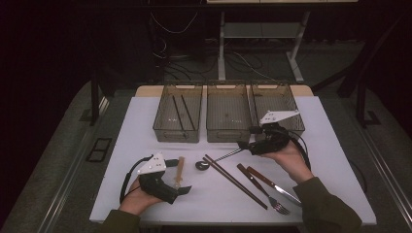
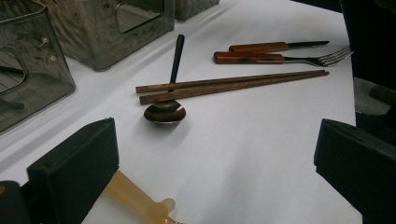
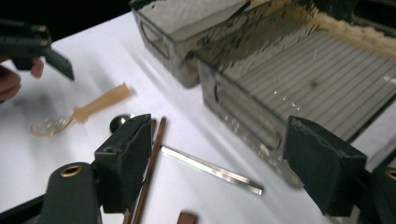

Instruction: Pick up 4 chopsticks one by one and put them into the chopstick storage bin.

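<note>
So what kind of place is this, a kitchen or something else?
Probably a lab or recording room, not a kitchen: a white table in a dark room, loose cables on the floor, and hand-held grippers sorting cutlery toward clear bins.

Dark spoon (image 1: pixel 202 165) (image 2: pixel 164 112) (image 3: pixel 210 169): small round bowl, dark and glossy, with a long thin handle that looks black in the left gripper view and bright metal in the right gripper view. Flat on the table (image 1: pixel 145 126) near its centre, bowl at the 8 o'clock end, handle running to 2 o'clock. Chopsticks (image 1: pixel 233 179) (image 2: pixel 233 84) cross just over the neck, beside the bowl.

Pale spoon (image 1: pixel 180 171) (image 2: pixel 140 203) (image 3: pixel 84 112): tan, translucent handle and clear bowl. Flat, at 9 o'clock of the dark spoon and apart from it. Handle points to 12 o'clock, bowl to 6 o'clock.
</note>
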Motion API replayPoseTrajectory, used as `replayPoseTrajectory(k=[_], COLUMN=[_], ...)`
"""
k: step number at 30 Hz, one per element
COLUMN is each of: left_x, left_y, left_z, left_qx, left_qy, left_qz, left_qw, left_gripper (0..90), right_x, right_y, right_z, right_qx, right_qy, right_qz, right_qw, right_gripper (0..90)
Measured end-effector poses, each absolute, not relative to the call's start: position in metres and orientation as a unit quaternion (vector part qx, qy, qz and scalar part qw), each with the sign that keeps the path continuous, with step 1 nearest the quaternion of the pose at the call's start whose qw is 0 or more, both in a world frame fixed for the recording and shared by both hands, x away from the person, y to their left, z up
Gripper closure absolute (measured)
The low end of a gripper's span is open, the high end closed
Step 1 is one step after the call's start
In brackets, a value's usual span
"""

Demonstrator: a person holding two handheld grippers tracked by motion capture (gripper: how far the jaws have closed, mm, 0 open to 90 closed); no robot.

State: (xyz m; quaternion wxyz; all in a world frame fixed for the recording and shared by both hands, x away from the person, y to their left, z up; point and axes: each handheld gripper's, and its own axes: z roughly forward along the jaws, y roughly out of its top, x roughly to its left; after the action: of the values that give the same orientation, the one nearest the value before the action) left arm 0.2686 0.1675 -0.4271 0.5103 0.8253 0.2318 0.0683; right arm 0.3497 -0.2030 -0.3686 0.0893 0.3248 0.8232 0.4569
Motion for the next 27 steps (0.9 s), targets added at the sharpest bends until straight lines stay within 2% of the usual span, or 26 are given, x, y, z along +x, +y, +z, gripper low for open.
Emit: replayPoseTrajectory(k=[9,27], left_x=[0.269,0.268], left_y=[0.167,0.167], left_z=[-0.427,-0.427], left_qx=[0.828,0.828], left_qy=[0.231,0.231], left_qz=[0.070,0.072], left_qw=[0.506,0.506], left_gripper=[0.0,0.0], right_x=[0.327,0.282], right_y=[-0.219,-0.227], right_z=[-0.388,-0.414], right_qx=[0.329,0.323], right_qy=[0.827,0.853], right_qz=[0.451,0.408], right_qw=[0.073,0.039], right_gripper=[25.7,50.2])
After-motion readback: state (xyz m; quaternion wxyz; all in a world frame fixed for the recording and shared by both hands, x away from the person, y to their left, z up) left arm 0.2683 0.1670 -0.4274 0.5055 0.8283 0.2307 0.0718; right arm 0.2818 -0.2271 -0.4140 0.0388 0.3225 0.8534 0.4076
